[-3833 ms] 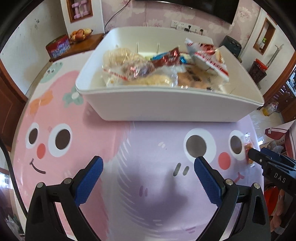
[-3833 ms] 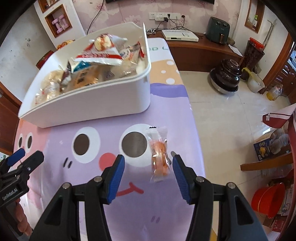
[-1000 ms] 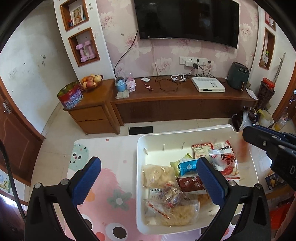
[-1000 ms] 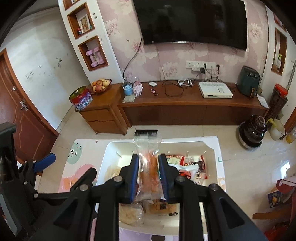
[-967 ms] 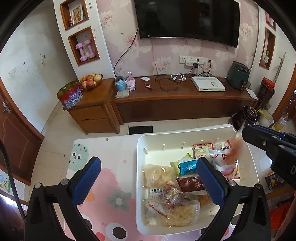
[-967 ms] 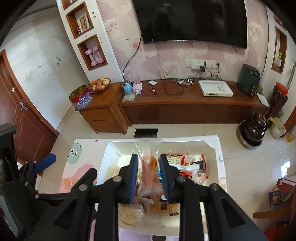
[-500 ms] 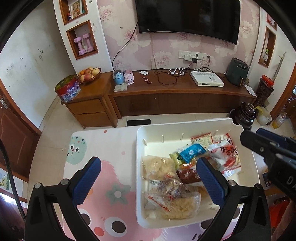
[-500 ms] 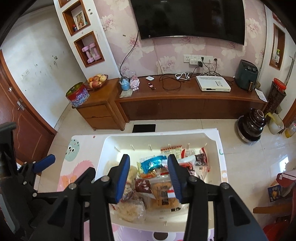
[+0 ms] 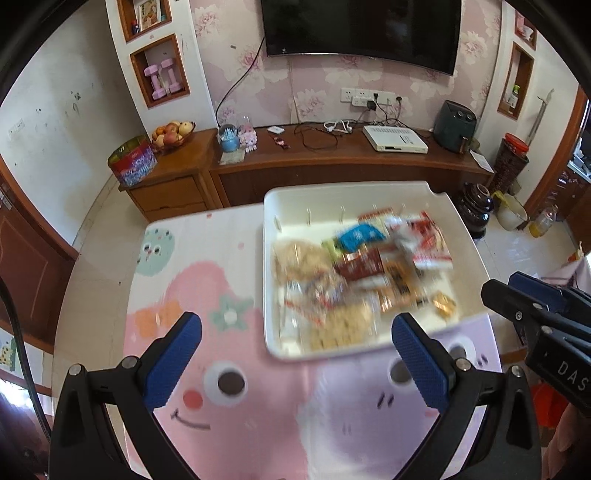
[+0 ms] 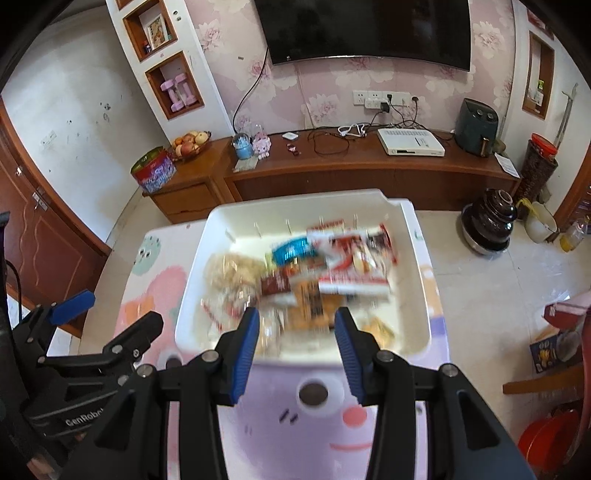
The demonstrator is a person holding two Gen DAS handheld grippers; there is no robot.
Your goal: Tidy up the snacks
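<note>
A white bin sits on the cartoon-print table cover and holds several snack packets, blurred by motion. My left gripper is open and empty, above the table in front of the bin's near left corner. My right gripper is open and empty, above the bin's near rim. It also shows at the right edge of the left wrist view. The left gripper shows at the left of the right wrist view.
A wooden TV cabinet stands beyond the table under a wall TV. On it are a fruit bowl, a red tin and a white box. A dark pot stands on the floor at right.
The orange snack packet left my right gripper and dropped into the bin; the jaws opened. Both grippers have since drawn back and lower toward the table's near side.
</note>
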